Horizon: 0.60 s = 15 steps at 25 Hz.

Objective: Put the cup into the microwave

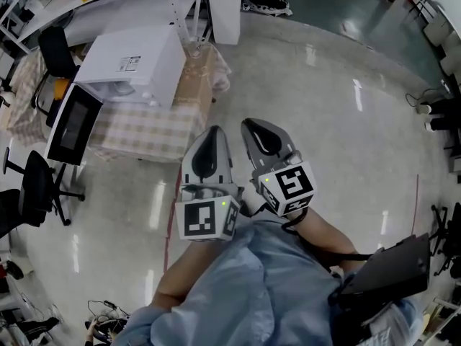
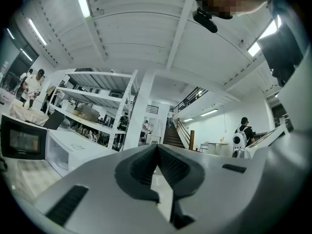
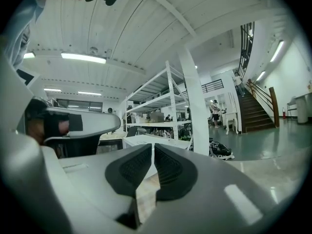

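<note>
Checked-cloth table (image 1: 148, 139) holds the white open-doored microwave (image 1: 137, 62), ahead-left of left gripper (image 1: 213, 131) and right gripper (image 1: 250, 125), both closed, empty; left nearer.

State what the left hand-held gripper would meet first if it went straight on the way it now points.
Probably the white square pillar, far ahead. The left hand-held gripper points past the right side of the open white microwave, so nothing nearer seems to lie in line, though depth is unclear.
</note>
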### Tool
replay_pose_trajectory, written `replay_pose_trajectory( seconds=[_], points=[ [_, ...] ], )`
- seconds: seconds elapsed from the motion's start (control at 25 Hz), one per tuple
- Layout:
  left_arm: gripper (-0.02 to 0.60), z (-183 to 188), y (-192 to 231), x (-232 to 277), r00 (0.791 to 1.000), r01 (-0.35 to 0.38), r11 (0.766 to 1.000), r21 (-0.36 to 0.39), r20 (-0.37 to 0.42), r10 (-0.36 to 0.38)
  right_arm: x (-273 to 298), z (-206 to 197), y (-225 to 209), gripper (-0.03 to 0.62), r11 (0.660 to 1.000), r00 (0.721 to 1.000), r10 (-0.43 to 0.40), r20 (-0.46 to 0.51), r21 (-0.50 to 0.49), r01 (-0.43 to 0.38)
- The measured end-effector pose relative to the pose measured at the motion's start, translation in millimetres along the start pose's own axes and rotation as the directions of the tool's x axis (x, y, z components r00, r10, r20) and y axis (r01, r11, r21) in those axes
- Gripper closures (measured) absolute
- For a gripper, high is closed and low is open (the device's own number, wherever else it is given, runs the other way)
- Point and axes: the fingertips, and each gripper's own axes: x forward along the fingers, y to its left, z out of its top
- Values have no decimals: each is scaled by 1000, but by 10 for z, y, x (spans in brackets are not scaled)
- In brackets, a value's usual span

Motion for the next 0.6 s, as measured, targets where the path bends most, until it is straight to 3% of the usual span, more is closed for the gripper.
replay_pose_trajectory(
  seconds=[0.24, 0.6],
  points=[
    [574, -89, 7, 208, 999, 22, 1000, -7, -24, -22, 112, -20, -184, 585, 1000, 1000, -24, -10, 8, 24],
    [574, -255, 120, 654, 998, -1, 1000, 7, -60, 1, 440, -125, -520, 585, 999, 1000, -18, -19, 37, 18]
  ],
)
